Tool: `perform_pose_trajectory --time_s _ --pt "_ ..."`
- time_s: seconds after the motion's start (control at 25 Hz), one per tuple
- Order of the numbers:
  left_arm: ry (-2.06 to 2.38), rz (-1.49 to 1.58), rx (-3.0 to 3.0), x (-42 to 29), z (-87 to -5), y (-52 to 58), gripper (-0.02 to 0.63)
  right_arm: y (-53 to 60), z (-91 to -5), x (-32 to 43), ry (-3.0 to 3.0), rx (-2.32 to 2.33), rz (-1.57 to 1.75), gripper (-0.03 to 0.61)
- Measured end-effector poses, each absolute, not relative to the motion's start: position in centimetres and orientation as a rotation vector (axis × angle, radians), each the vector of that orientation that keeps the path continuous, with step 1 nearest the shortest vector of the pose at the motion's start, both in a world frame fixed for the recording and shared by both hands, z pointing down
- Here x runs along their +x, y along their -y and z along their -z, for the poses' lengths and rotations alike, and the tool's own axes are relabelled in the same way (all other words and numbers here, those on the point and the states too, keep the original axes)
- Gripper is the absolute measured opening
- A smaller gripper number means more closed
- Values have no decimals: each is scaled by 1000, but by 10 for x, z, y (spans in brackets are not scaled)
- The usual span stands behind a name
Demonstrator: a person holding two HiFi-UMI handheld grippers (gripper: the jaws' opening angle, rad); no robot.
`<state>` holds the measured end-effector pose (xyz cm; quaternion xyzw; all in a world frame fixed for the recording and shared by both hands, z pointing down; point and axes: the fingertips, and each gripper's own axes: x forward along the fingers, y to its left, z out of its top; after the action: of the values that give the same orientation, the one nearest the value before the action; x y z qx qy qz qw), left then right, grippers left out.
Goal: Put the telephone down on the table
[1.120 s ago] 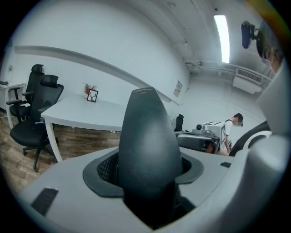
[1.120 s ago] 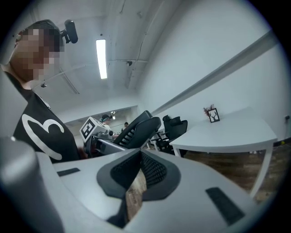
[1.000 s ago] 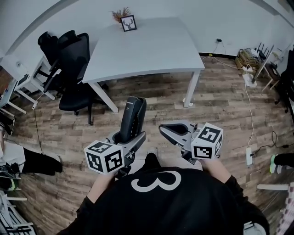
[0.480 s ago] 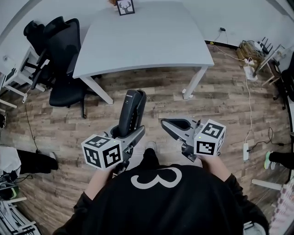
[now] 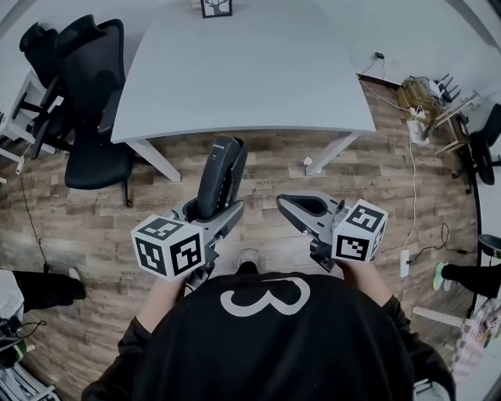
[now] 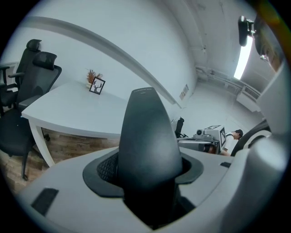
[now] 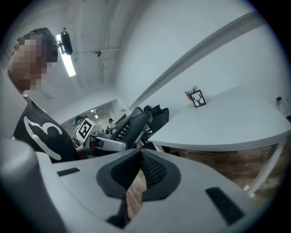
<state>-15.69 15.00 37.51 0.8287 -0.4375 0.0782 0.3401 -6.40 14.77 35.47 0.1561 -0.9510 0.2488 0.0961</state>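
A dark grey telephone handset (image 5: 218,176) stands upright and tilted forward in my left gripper (image 5: 207,213), whose jaws are shut on its lower end. In the left gripper view the telephone (image 6: 148,141) fills the middle and hides the gap between the pads. The handset's top is just short of the front edge of the white table (image 5: 250,78), above the wooden floor. My right gripper (image 5: 283,202) is level with it to the right, shut and holding nothing. In the right gripper view the pads (image 7: 152,170) meet at their tips, and the telephone (image 7: 134,123) shows to the left.
Black office chairs (image 5: 86,94) stand at the table's left end. A small picture frame (image 5: 215,8) stands at the table's far edge. Cables and a power strip (image 5: 407,262) lie on the floor at the right. The table legs (image 5: 153,157) stand near the front corners.
Both grippers have been carried forward towards the table, which now sits closer and larger in view. The left grip on the telephone is unchanged and the right gripper has stayed shut.
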Motion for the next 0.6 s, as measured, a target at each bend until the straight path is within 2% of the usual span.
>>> perform_pose_trajectory --time_s 0.6 --pt "1113 -210 2225 -169 -361 -99 287 -97 -339 -63 2859 578 -718 9"
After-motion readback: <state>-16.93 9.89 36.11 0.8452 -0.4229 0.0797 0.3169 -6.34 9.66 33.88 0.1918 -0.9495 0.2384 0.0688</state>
